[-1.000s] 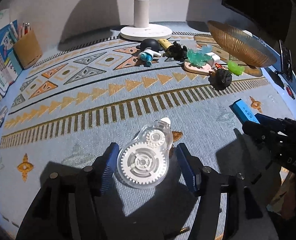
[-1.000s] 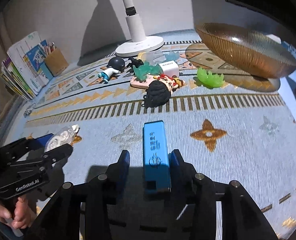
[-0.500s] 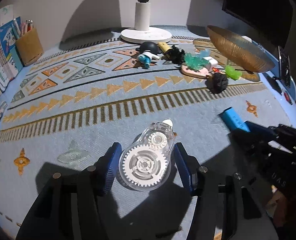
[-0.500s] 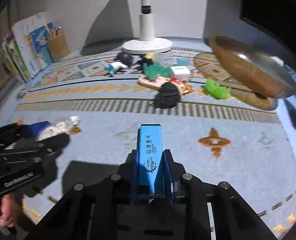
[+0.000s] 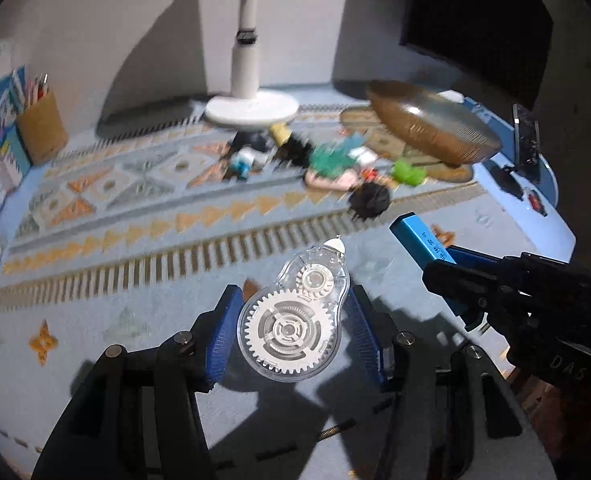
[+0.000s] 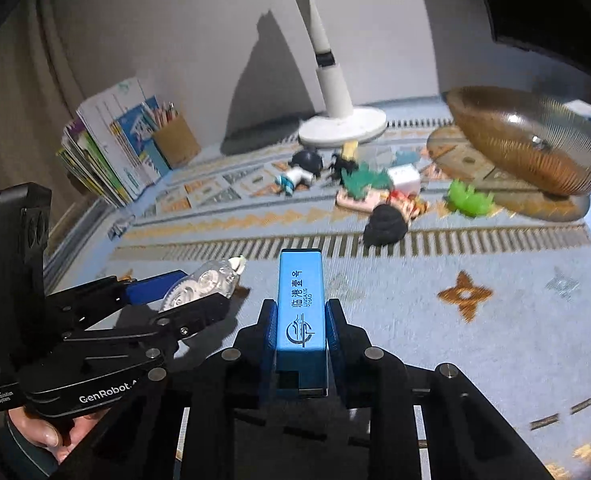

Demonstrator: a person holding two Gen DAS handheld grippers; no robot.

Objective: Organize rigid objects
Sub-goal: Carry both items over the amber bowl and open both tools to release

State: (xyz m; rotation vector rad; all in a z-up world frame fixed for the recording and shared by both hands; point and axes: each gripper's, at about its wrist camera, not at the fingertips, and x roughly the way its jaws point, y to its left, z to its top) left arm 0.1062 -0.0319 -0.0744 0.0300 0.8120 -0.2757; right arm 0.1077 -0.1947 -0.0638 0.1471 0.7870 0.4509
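- Correction-tape dispenser of clear plastic with white gears [image 5: 295,316] sits between the blue pads of the left tongs [image 5: 291,330], clenched at its wide end, its white tip pointing forward and away from them.
- Left tongs are raised off the patterned blue cloth [image 5: 135,264], casting a shadow beneath; in the right wrist view they [image 6: 183,294] angle in from the left, a bare hand [image 6: 43,436] gripping the black handle from below.
- Right tongs [image 6: 300,340] grasp a blue rectangular block with printed characters [image 6: 301,312], pressed between both pads, its long axis running straight ahead and tilted up.
- Seen from the left wrist, that block [image 5: 423,244] juts out to the right of the left tongs, level with the dispenser and apart from it.
- Ahead of both tongs lies a heap of small toy figures [image 6: 375,196]; a ribbed amber glass bowl [image 6: 531,140] stands tilted to the right of the heap.
- Farther ahead stands a white lamp base [image 6: 341,126]; far left, a brown pencil holder [image 6: 175,140] beside upright books [image 6: 107,152].
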